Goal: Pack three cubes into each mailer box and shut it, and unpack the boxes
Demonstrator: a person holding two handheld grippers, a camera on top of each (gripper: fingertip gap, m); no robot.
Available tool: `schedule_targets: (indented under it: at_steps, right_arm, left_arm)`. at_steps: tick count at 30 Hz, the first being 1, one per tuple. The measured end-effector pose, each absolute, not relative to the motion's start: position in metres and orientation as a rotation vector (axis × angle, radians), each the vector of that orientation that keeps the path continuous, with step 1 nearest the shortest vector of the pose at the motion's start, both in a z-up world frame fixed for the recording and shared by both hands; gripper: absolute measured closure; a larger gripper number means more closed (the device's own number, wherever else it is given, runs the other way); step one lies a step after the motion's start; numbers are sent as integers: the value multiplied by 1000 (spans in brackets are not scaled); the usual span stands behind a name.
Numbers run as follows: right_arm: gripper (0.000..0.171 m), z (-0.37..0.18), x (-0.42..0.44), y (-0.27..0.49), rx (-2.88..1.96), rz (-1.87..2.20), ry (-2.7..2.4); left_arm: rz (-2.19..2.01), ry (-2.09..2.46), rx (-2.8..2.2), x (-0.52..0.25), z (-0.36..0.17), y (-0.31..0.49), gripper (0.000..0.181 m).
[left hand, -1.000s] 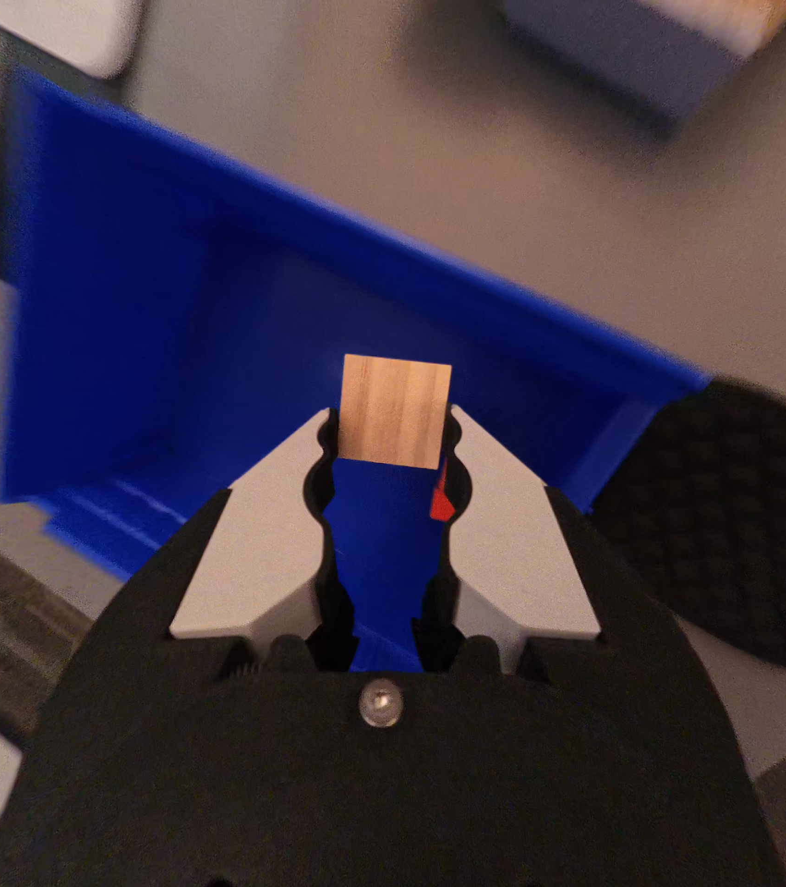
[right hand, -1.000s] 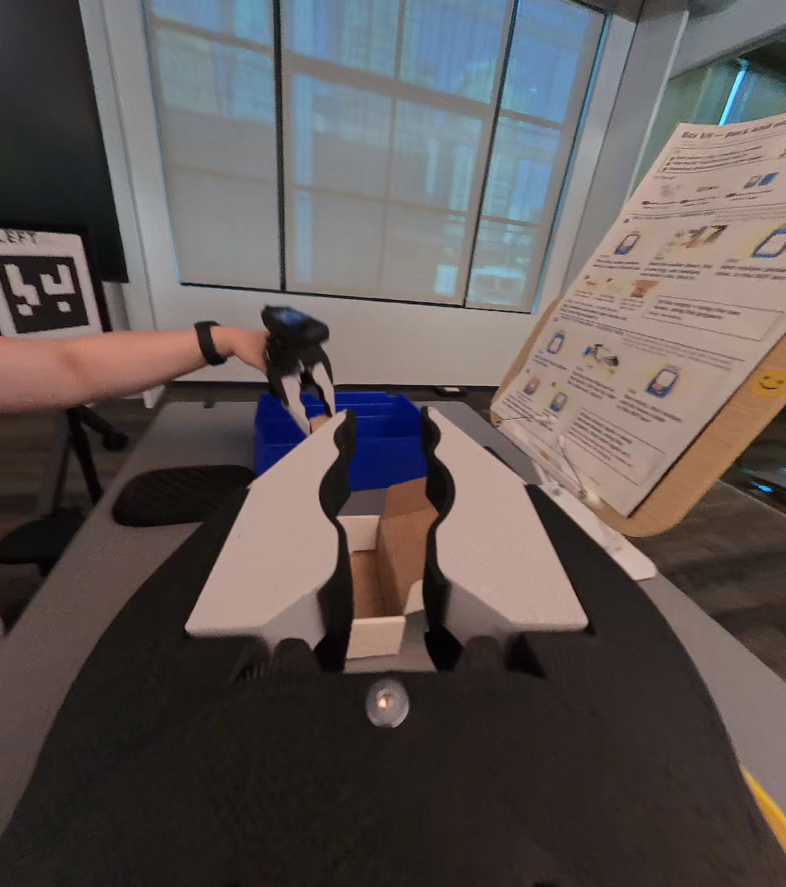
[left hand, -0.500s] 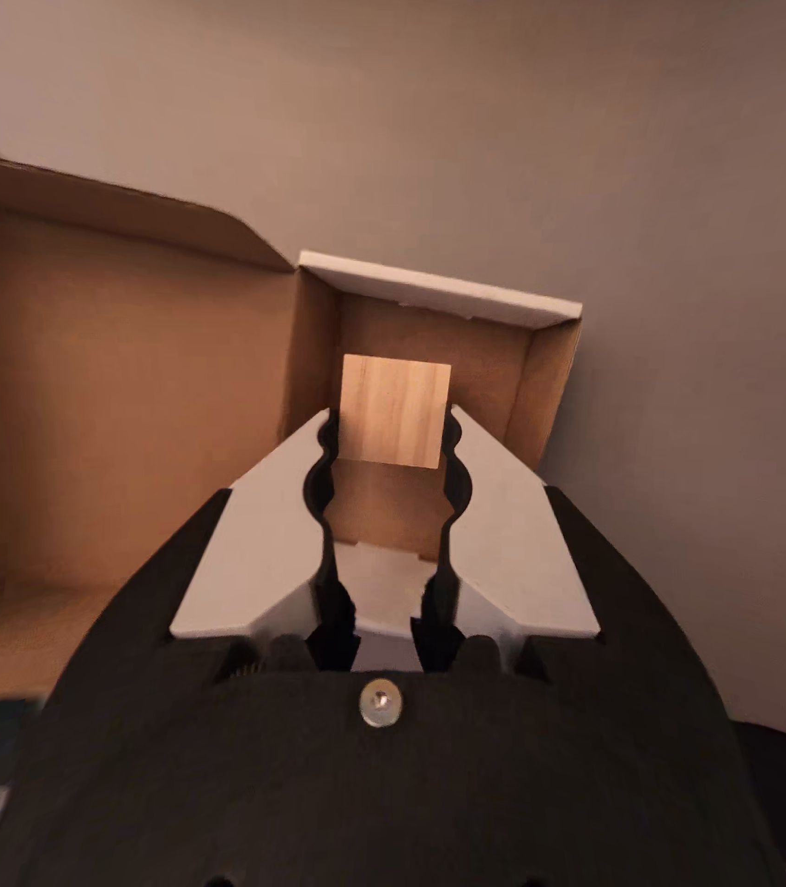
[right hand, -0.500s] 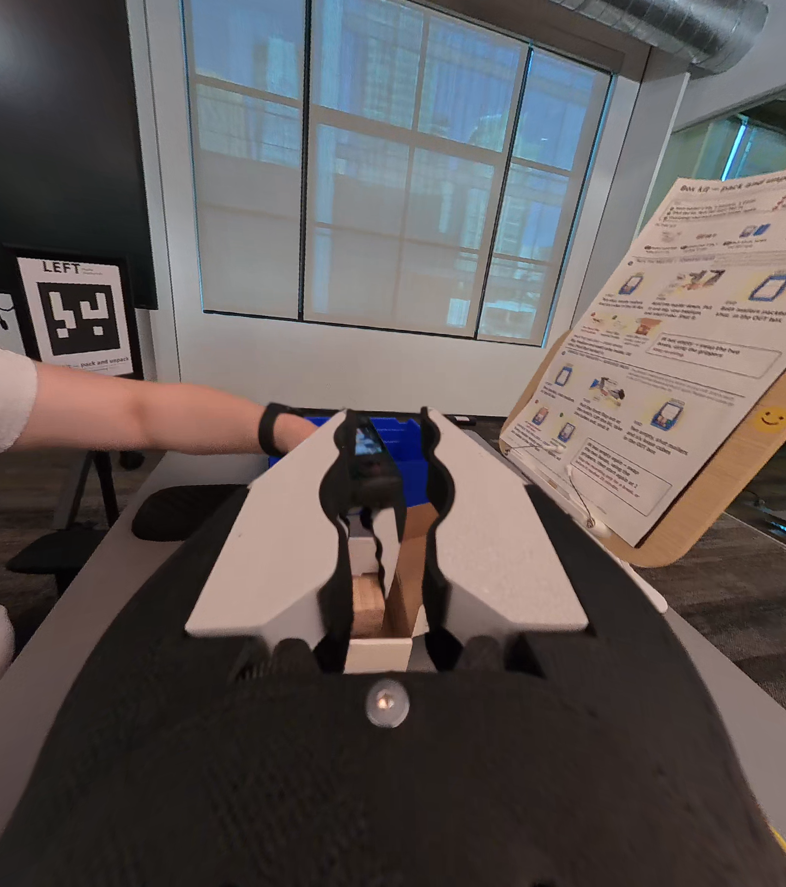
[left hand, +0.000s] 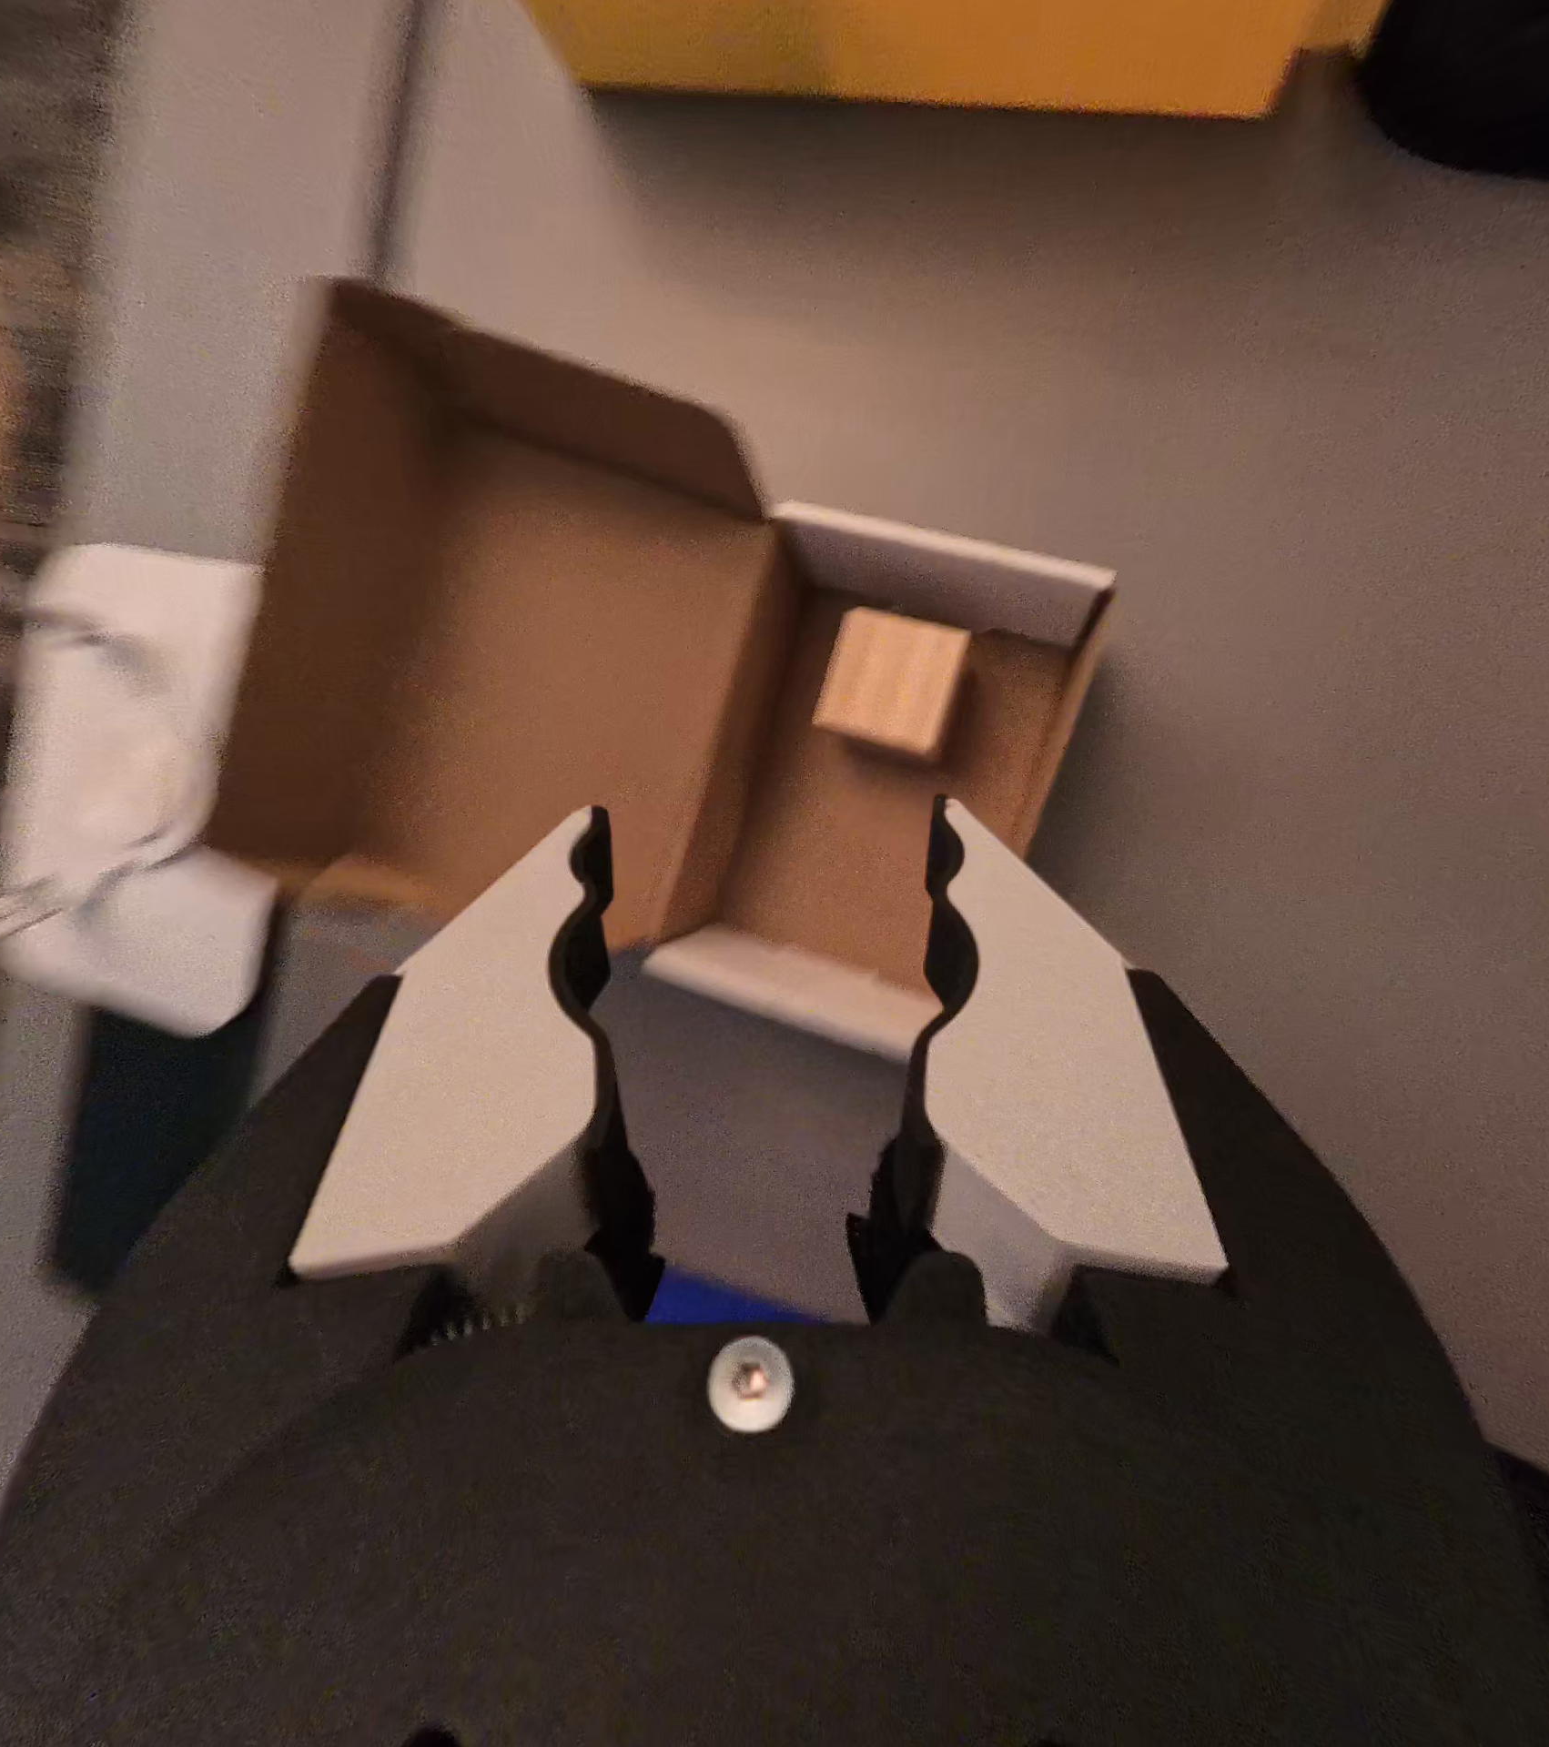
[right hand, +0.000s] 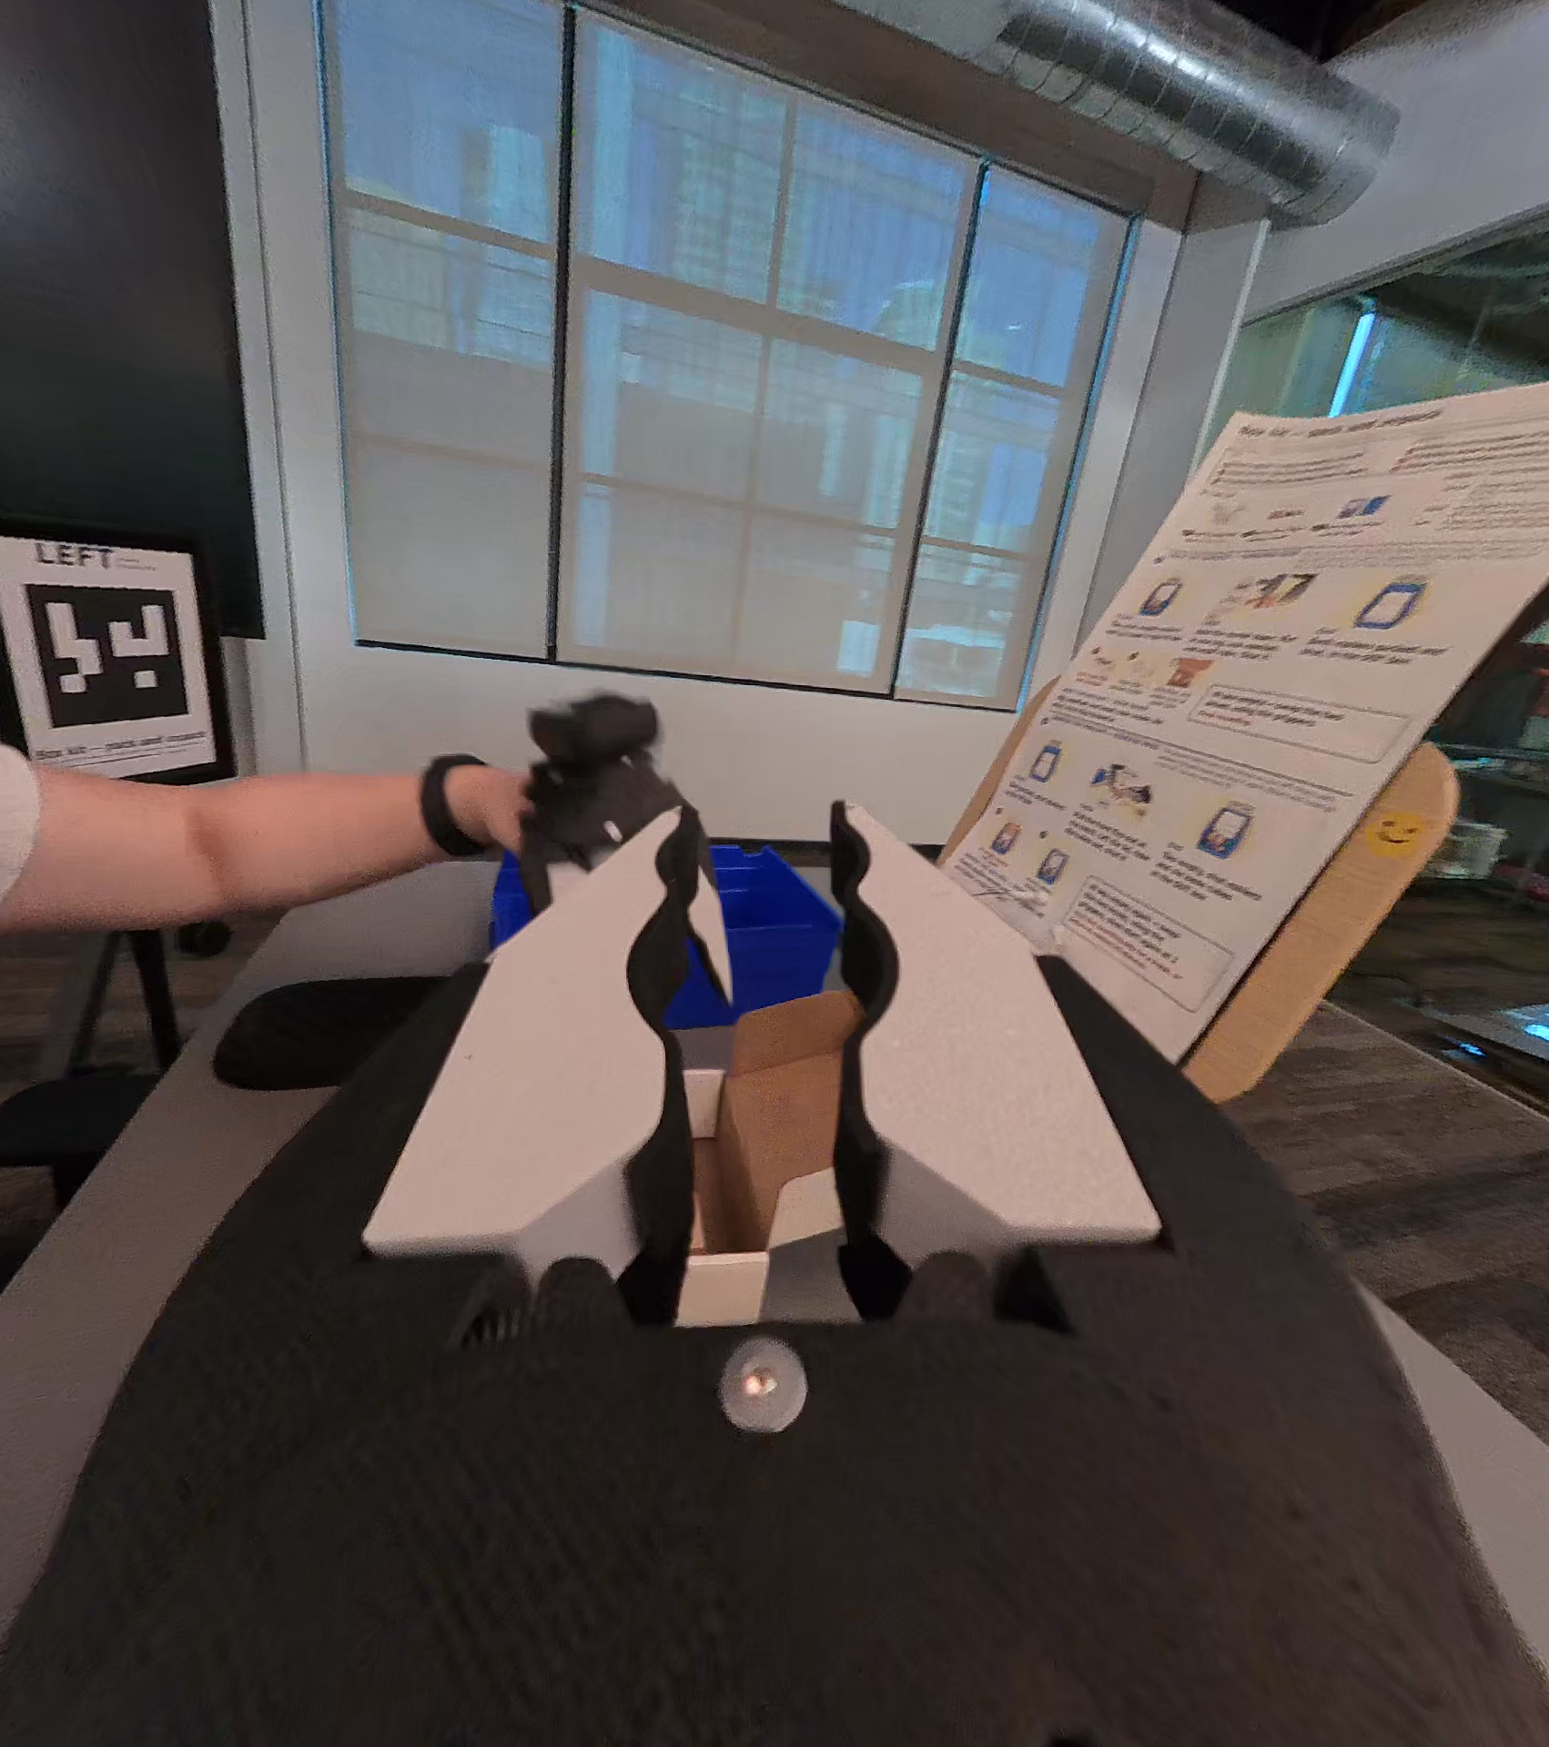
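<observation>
Grey tabletop (left hand: 1319,473) carries the open mailer box (left hand: 506,681), the landmark here; behind it in the right wrist view sits the blue bin (right hand: 771,931). Above the box's near edge hovers the left gripper (left hand: 766,822), jaws spread and empty. The right gripper (right hand: 757,822) waits over the box, parted, grasping nothing. One wooden cube (left hand: 894,681) lies inside the box's far corner, so two more seem due before closing.

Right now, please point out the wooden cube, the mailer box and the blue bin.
wooden cube (left hand: 892,683), left wrist view, top face.
mailer box (left hand: 506,681), left wrist view, inside of open lid.
blue bin (right hand: 775,931), right wrist view, front wall.
</observation>
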State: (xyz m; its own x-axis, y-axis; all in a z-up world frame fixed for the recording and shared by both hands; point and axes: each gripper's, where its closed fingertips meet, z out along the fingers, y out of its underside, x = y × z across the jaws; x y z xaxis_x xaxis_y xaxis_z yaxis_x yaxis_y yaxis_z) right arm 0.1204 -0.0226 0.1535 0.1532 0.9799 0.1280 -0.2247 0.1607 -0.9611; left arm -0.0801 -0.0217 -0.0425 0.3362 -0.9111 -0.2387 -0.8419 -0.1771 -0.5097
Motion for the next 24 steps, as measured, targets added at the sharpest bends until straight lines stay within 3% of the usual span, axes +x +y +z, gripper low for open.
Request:
schedule_targets:
  at_steps: [4,8,14,19,24]
  right_arm:
    - [145,168,140,-20,-947,1103,-912]
    - [145,171,144,-15,-944,1122,-863]
    - [145,157,122,-18,-1001,1093,-950]
    - [145,145,104,-25,-1038,1060,-1052]
    - [144,138,94,-29,-1051,1032,-1112]
  left_arm:
    - [25,1247,-1998,-195,25,-38,118]
    - [68,1206,-2292,-298,-24,-69,119]
    - [-20,1404,-2466,-331,-112,-97,130]
    - [-58,1436,-2509,-334,-132,-98,145]
    - [-40,1468,-2584,-343,-147,-104,138]
